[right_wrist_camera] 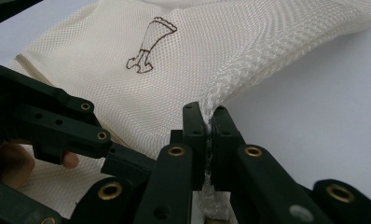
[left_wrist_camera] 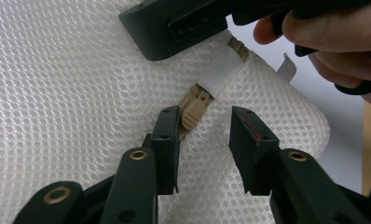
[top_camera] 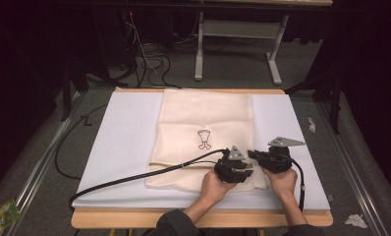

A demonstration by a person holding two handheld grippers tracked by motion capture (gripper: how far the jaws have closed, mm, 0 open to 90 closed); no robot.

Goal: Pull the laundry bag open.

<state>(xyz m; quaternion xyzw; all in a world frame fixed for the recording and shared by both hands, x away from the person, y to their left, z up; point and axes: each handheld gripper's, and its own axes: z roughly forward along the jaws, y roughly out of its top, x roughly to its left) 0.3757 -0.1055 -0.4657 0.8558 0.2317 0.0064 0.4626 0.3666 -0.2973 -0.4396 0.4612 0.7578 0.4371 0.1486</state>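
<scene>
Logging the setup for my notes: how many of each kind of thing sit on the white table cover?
Mesh bag: 1
Zipper pull: 1
Left gripper, open at the pull: 1
Right gripper, shut on the bag's edge: 1
Total: 4

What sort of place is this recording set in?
Probably a lab or recording studio, not a home: a table under a white sheet, with a mesh laundry bag on it, dark curtains around, loose cables on grey carpet, and a bare desk frame behind.
</scene>
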